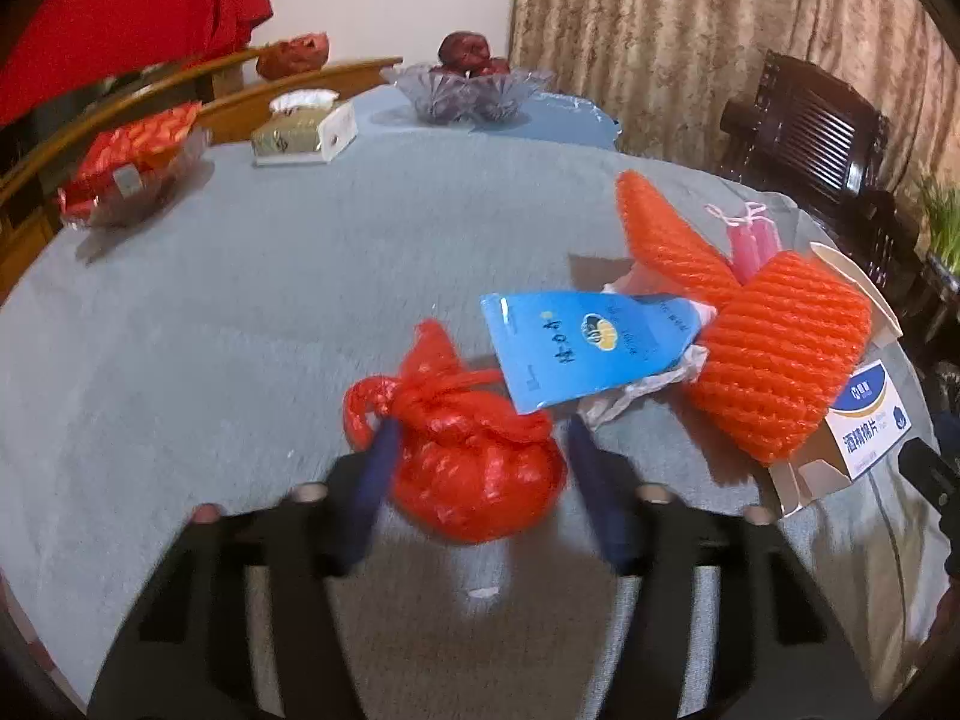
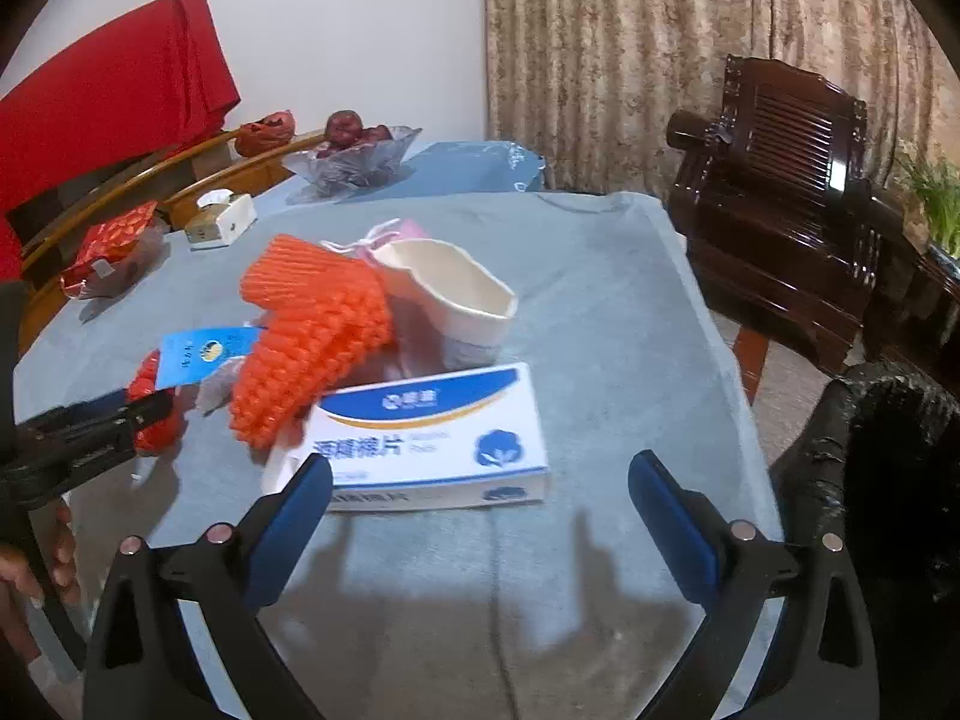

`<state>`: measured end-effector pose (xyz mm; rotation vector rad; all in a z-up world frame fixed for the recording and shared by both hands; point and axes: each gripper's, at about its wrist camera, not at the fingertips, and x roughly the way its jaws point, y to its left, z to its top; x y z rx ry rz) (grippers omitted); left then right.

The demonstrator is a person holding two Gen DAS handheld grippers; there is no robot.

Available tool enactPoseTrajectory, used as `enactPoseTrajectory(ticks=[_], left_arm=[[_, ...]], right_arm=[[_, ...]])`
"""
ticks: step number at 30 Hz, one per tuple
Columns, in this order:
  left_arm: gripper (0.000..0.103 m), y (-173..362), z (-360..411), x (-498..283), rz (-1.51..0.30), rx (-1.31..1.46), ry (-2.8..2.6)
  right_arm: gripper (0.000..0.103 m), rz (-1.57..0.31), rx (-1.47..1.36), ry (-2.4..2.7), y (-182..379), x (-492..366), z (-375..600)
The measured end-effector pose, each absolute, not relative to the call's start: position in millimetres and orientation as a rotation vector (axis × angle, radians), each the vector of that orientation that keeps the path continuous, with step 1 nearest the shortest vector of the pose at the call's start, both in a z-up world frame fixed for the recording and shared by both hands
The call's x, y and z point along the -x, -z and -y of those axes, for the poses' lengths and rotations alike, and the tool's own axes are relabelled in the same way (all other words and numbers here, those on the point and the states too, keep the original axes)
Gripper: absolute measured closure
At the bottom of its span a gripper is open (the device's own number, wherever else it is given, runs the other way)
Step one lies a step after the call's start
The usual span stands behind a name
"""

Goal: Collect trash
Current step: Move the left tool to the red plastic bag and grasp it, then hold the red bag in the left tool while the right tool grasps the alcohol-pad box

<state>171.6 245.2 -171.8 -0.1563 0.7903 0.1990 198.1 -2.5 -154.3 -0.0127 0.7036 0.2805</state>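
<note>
the left gripper [image 1: 480, 438] is low over the table, its two blue fingers [image 1: 375, 480] spread apart on both sides of the knotted red bag [image 1: 474, 468]; the left pad seems to touch the bag near its knot, the right pad stands just beside it, so the jaws are not pressed together; in the right wrist view the same gripper [image 2: 147, 405] comes in from the left edge, and a bare hand [image 2: 36, 564] holds its black handle at the near left; the right gripper [image 2: 480, 486] is nearer to the viewer, jaws wide apart, its blue fingers [image 2: 288, 516] holding nothing; the left fingertip is just beside the near corner of the white and blue box [image 2: 438, 438].
</note>
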Motion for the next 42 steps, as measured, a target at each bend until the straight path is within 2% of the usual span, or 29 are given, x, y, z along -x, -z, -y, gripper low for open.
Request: enactPoseTrajectory(ticks=[2,8,25,42], left_arm=[[0.061,171,-246,-170,-0.782,0.16,-0.194],[0.067,163,-243,-157,-0.765,0.146,-0.173],[0.068,135,-206,-119,-0.716,0.149,-0.084],[0.068,135,-177,-124,-0.726,0.115,-0.024]], right_arm=[[0.006,-0.701,0.014,-0.292,154,-199,-4],[0.006,-0.703,0.033,-0.325,155,-199,-24],[0.006,-0.725,0.123,-0.255,166,-200,-35],[0.006,-0.738,0.174,-0.055,162,-201,32]])
